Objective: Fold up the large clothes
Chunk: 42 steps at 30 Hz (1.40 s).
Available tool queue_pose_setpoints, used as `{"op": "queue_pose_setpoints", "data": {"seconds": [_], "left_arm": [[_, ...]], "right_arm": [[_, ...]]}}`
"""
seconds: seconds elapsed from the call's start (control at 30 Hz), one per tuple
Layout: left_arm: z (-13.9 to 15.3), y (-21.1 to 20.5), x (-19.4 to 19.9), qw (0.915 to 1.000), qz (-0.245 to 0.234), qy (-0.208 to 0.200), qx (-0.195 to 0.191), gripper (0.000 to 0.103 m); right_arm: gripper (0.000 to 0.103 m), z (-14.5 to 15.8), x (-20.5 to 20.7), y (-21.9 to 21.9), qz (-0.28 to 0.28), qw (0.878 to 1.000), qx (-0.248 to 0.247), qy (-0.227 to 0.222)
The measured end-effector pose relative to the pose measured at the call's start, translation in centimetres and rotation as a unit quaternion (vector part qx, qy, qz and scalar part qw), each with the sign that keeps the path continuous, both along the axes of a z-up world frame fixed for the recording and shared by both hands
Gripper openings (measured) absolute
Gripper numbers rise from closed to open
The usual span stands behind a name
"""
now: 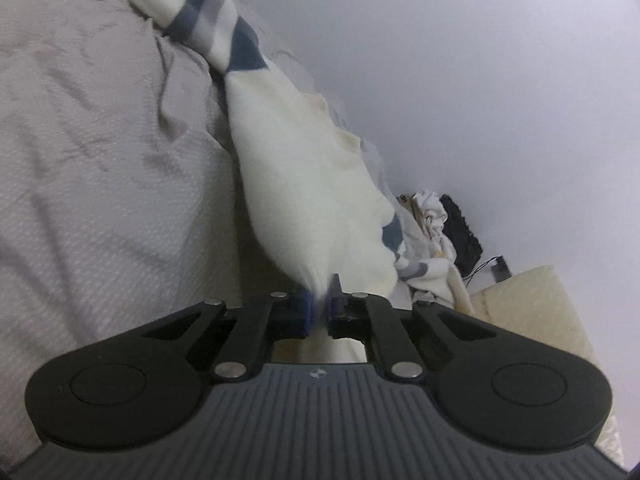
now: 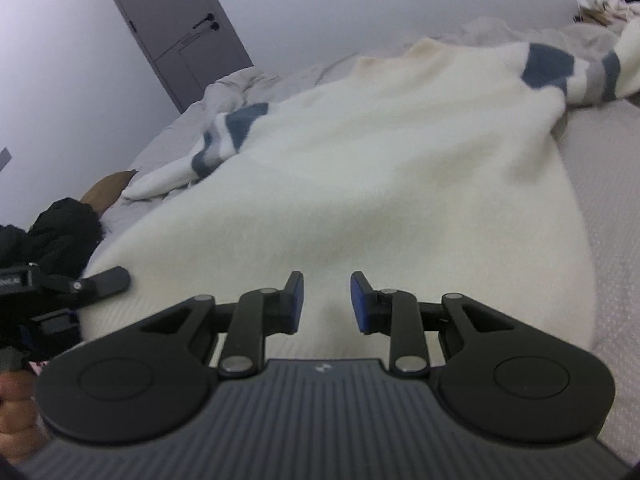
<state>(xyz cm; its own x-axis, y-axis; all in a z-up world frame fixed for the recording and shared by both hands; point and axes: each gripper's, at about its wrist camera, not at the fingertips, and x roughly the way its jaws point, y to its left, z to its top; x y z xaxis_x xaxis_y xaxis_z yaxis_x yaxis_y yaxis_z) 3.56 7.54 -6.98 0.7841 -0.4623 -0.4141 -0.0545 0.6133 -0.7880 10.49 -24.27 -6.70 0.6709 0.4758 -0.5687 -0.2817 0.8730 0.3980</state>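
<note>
A cream sweater [image 1: 304, 168] with blue and grey sleeve bands lies on a grey bed cover [image 1: 100, 160]. My left gripper [image 1: 318, 292] is shut on a pinch of the sweater's hem, and the fabric stretches away from it up the picture. In the right wrist view the sweater [image 2: 360, 152] lies spread out, sleeves to either side. My right gripper [image 2: 326, 296] hangs over its hem with the jaws apart. Both blue pads [image 2: 362, 304] show bare, with cream fabric behind the gap. One left gripper finger [image 2: 108, 282] rests at the hem's left corner.
A pile of other clothes [image 1: 432, 220] and a black item [image 1: 460, 232] sit at the far end of the bed by the wall. A grey door [image 2: 176, 28] stands behind. A black garment [image 2: 60, 228] and brown cushion [image 2: 108, 188] lie left. A hand [image 2: 16, 400] shows at the lower left.
</note>
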Motion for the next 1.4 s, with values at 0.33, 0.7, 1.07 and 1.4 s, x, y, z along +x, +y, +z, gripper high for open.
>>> {"op": "queue_pose_setpoints", "data": {"seconds": [0.33,0.7,1.07,1.4], "left_arm": [[-2.5,-0.1,-0.2,0.9917,0.009,0.087,0.094,0.006],[-4.6,0.3,1.0,0.9885,0.010,0.121,0.090,0.008],[-5.8,-1.1,3.4,0.9877,0.012,0.111,0.110,0.050],[-3.7,-1.5,2.2,0.9904,0.015,0.062,0.122,0.016]], "right_arm": [[0.030,-2.2,-1.4,-1.1,-0.064,0.996,-0.028,0.052],[0.075,-3.6,-0.8,-12.6,-0.322,0.935,0.095,0.114],[0.066,-7.2,2.7,-11.5,-0.271,0.936,0.145,0.172],[0.017,-3.1,0.1,-9.9,-0.227,0.959,0.131,0.109]]}}
